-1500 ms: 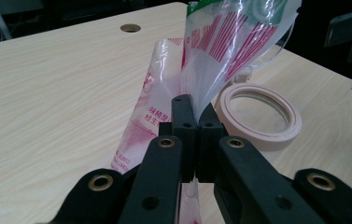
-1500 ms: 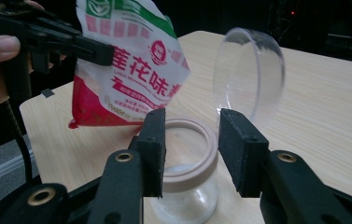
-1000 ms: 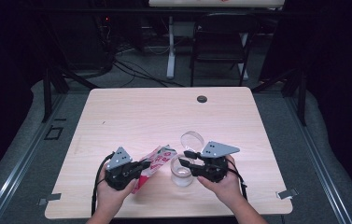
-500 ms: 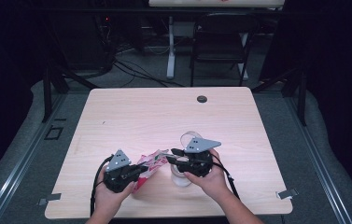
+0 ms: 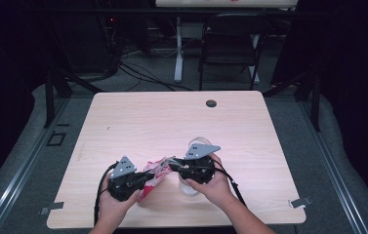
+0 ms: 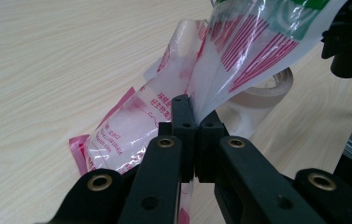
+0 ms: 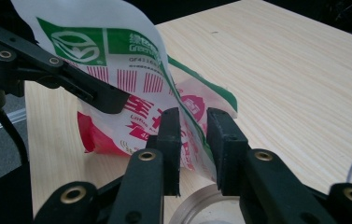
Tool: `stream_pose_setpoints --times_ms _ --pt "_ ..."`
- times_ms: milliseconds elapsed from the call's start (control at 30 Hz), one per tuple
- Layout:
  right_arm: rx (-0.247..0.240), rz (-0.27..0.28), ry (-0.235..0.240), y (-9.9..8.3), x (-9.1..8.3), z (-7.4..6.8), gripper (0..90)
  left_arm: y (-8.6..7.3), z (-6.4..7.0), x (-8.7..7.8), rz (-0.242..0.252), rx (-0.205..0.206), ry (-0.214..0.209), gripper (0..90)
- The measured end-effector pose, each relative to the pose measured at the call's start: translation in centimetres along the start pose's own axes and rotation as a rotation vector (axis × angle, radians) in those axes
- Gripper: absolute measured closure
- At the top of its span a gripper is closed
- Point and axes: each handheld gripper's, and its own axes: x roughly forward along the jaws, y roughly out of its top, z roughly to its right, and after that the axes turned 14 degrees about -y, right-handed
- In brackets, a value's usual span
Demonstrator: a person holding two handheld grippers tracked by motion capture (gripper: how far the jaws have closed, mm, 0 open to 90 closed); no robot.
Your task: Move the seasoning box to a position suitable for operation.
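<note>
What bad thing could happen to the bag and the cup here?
1. The right gripper has its fingers open around the plastic bag; if they close badly, that edge may slip free.
2. The left gripper pinches thin film, so a hard pull might tear it.
3. The clear cup stands right beside the bag and could get knocked over.

The bag (image 7: 131,70) is clear plastic printed in red, pink and white — red bars like a barcode, red script, and a green band with a white leaf emblem along its top. The cup (image 6: 257,95) beneath it is clear and colourless. Both tools — left tool (image 6: 190,105), right tool (image 7: 193,122) — are black with brass-coloured rivets. The counter (image 5: 137,117) is pale wood grain.
</note>
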Motion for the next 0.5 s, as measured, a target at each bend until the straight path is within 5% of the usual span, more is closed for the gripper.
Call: stream_pose_setpoints --times_ms 233,500 --pt "-0.014 -0.025 0.028 0.03 0.35 -0.17 87.7 -0.05 -0.03 0.1 -0.006 -0.001 -0.002 89.6" --pt "-0.01 -0.034 0.033 0.2 0.44 -0.29 90.0 -0.1 -0.07 0.06 -0.006 0.0 0.003 89.4"
